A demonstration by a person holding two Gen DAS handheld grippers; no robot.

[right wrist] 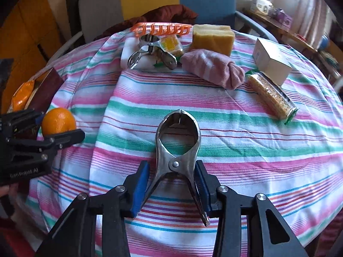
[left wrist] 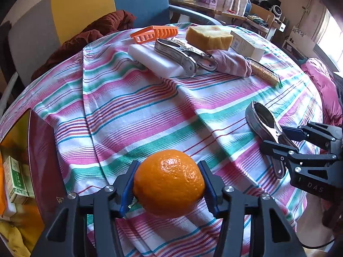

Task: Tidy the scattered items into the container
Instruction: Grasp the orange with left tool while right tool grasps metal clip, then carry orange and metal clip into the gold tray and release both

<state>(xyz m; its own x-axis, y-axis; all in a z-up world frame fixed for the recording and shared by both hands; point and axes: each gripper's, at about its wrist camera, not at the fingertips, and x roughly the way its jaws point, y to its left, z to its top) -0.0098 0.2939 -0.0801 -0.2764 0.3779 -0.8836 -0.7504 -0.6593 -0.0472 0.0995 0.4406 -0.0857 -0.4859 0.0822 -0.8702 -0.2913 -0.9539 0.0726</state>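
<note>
Nearest in the left wrist view, the left gripper (left wrist: 169, 184) is closed on an orange (left wrist: 169, 181), its blue pads pressed against the fruit's two sides just above the striped tablecloth (left wrist: 133, 111). In the right wrist view the right gripper (right wrist: 171, 184) stands narrow around the handles of a metal spring clamp (right wrist: 178, 150) — both blue pads lie against the handle arms, and the clamp's rounded jaws point away across the cloth. At the left edge of the table sits the container (left wrist: 42, 150), a dark red box with a small green-and-white carton (left wrist: 17, 180) and yellow and orange things inside; the orange is just beside its wall. Farther off, toward the right, a clear packet of golden grain (right wrist: 270, 94) lies next to a white box (right wrist: 272, 62). In the middle a rolled pink cloth (right wrist: 212, 68) rests near a second metal tool (left wrist: 178, 57), which lies on a white block (left wrist: 158, 62) — a small yellow packet (right wrist: 171, 45) is beside it. At the far edge are a yellow sponge (right wrist: 212, 38) and an orange plastic clip (right wrist: 163, 30).
</note>
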